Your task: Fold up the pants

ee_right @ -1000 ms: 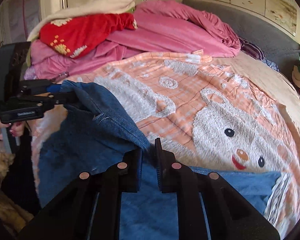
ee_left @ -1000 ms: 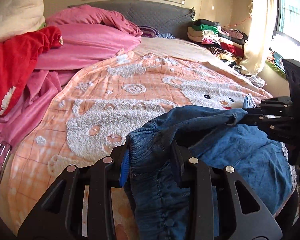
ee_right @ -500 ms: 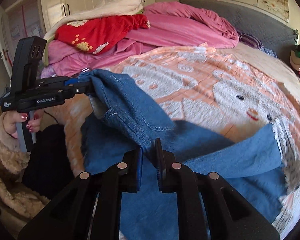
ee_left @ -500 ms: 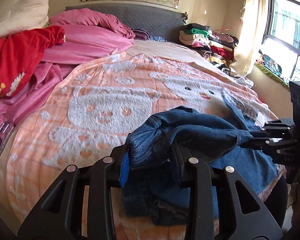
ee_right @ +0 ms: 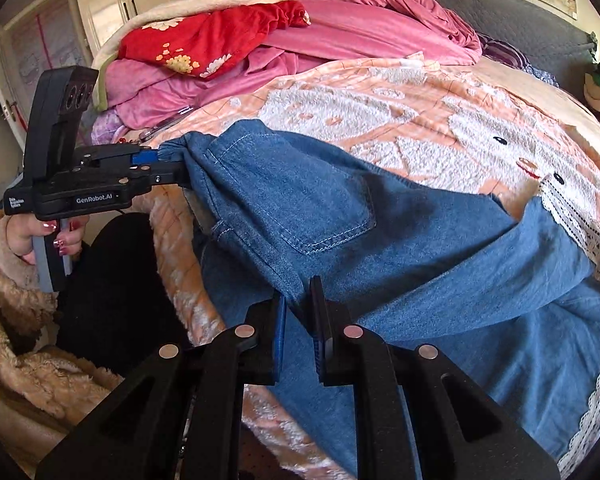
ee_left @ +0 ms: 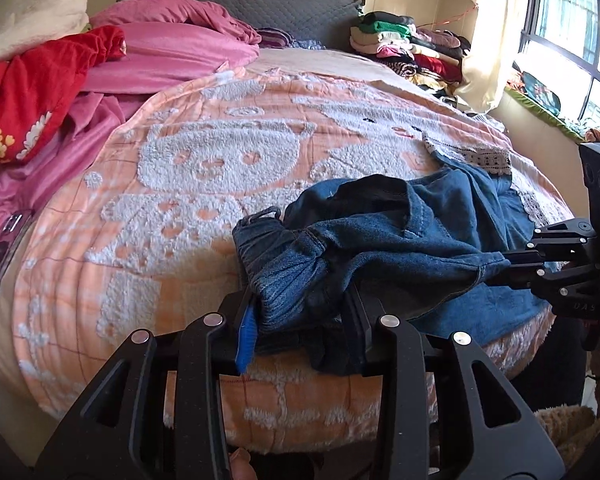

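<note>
One pair of denim pants (ee_right: pixel 380 240); two grippers (left (ee_left: pixel 300 312), right (ee_right: pixel 298 300)); one orange blanket (ee_left: pixel 220 160).

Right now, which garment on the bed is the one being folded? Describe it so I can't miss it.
On the peach bear-patterned blanket, at the near edge, lie the blue denim pants. Both grippers pinch their waistband. Lace-trimmed cuffs and a stitched back pocket distinguish them from the pink and red bedding behind.

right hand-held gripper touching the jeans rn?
Touching. The right wrist view shows the right hand-held gripper with a fold of the jeans pinched between its nearly closed jaws.
</note>
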